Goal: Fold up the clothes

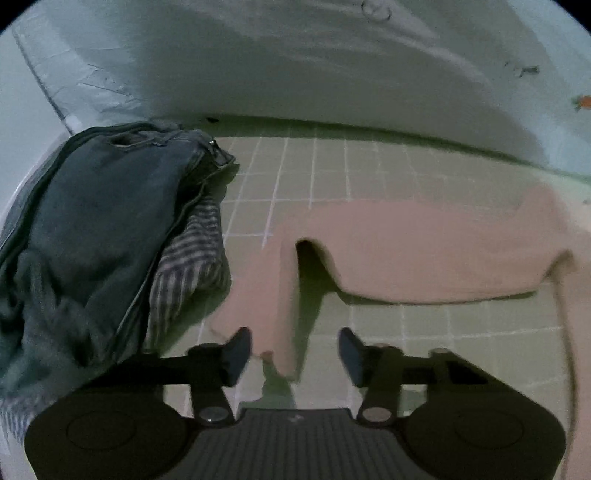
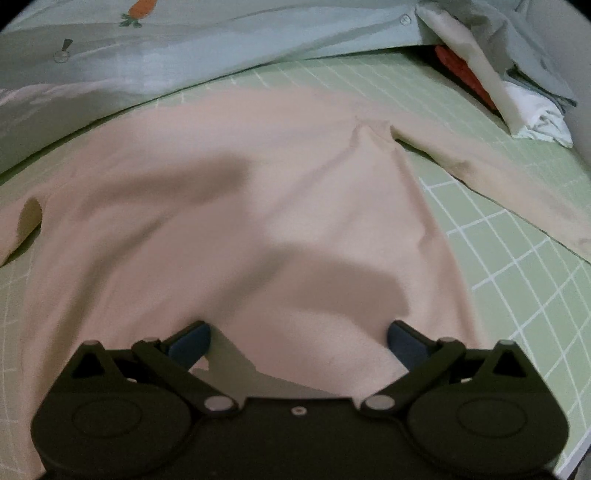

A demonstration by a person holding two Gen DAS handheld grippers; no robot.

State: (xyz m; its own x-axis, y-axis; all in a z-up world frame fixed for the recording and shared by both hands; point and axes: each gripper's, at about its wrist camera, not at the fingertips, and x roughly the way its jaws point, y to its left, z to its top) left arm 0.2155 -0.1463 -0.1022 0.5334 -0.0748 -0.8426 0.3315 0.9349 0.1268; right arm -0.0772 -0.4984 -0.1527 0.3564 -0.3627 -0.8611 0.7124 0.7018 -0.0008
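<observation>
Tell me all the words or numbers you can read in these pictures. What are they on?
None: no words or numbers can be read anywhere.
The pale green sheet has only pictures: an orange carrot and a small dark mark too blurred to make out.
The green mat has only white grid lines.
The pink shirt, the jeans and the striped cloth show no label or print.

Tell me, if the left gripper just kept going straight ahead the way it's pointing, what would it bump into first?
Most likely the pink garment: its sleeve end lies right between the open left gripper, and the body is spread across the green mat ahead. Depth is hard to judge here.
</observation>
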